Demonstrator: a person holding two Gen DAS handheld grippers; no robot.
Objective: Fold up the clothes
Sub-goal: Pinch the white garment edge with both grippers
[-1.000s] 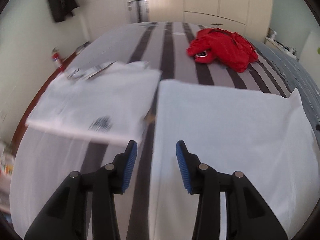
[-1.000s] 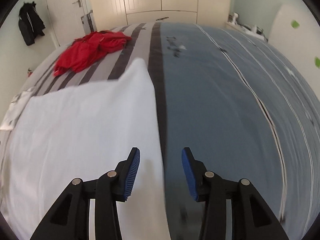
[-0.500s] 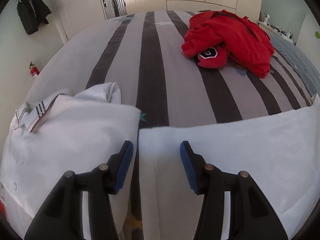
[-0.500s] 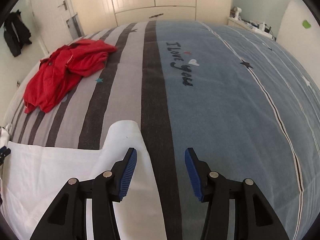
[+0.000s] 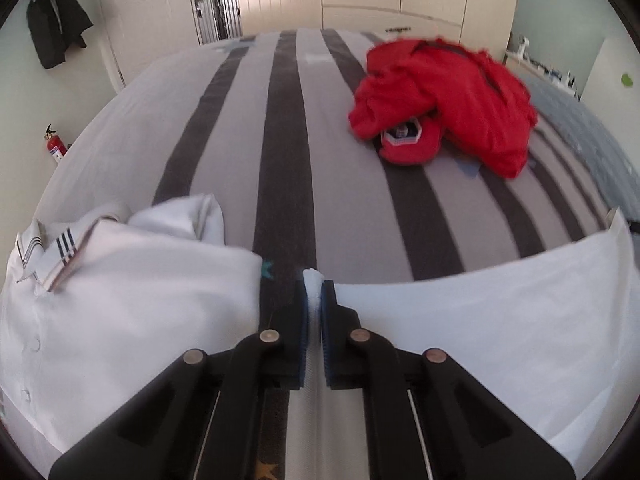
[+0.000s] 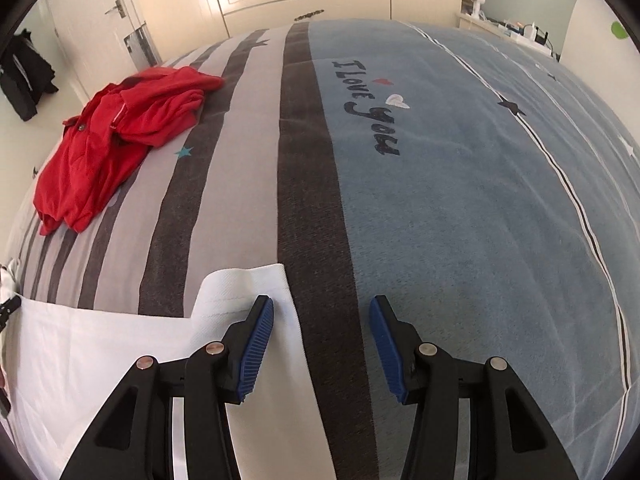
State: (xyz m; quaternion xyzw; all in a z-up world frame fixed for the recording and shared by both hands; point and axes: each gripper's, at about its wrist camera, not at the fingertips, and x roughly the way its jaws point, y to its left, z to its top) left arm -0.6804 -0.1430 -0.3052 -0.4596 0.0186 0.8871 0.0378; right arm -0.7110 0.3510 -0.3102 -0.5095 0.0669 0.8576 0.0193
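A plain white garment (image 5: 480,320) lies flat across the near part of the bed. My left gripper (image 5: 314,304) is shut on that garment's left corner, and a small tuft of white cloth pokes out above the blue pads. In the right wrist view the same white garment (image 6: 120,352) ends in a sleeve-like corner. My right gripper (image 6: 320,320) stands open over that corner: its left finger rests on the white cloth and its right finger is over the dark stripe of the bedspread.
A folded white polo shirt (image 5: 120,300) with a striped collar lies just left of my left gripper. A crumpled red garment (image 5: 444,108) sits farther back on the striped bedspread (image 5: 248,140). The blue half of the bedspread (image 6: 460,200) stretches to the right. Wardrobe doors and a hanging black jacket (image 5: 56,36) are behind.
My left gripper has shut on the white garment's left corner. The right gripper stays open and has edged closer to the garment's right corner.
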